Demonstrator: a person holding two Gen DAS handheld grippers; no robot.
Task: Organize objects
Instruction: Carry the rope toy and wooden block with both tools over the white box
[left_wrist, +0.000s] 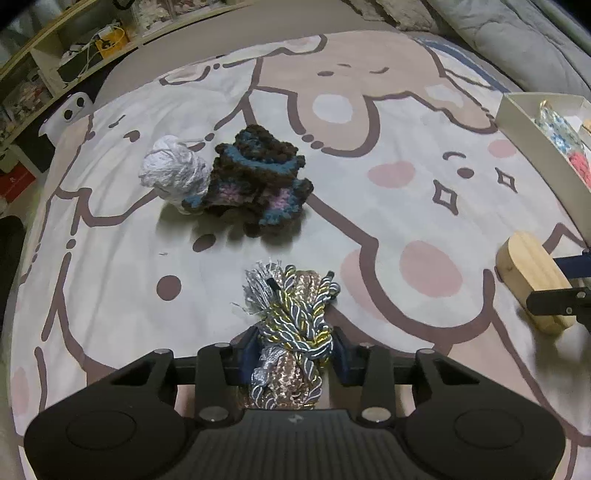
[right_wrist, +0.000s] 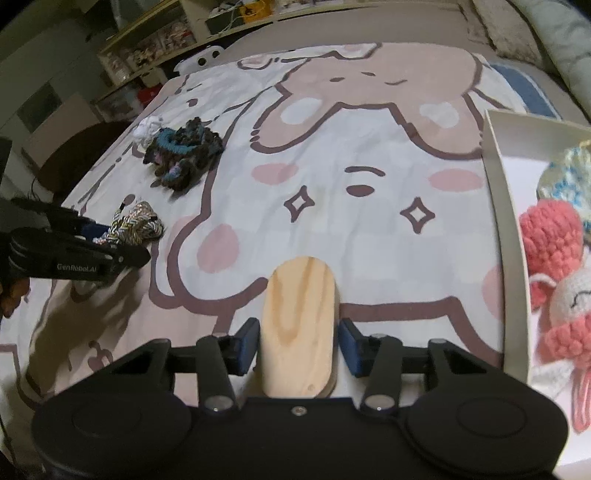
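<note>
- Cord bundle (left_wrist: 291, 325) sits clamped between my left gripper (left_wrist: 293, 356) pads, over the bed (left_wrist: 369, 221).
- My right gripper (right_wrist: 297, 345) clasps a wooden block (right_wrist: 299, 325), beside the box (right_wrist: 506, 229).

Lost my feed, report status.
Left gripper shut on cord bundle. Right gripper straddling wooden block. Box at right; path clear.

Under me spreads a bed (left_wrist: 369, 229) covered in a cartoon-bunny blanket. On it lie a white yarn ball (left_wrist: 173, 171) touching a dark crocheted piece (left_wrist: 258, 181), a cord bundle (left_wrist: 291, 306), a wooden block (right_wrist: 299, 325) and a white box (right_wrist: 506, 236).
</note>
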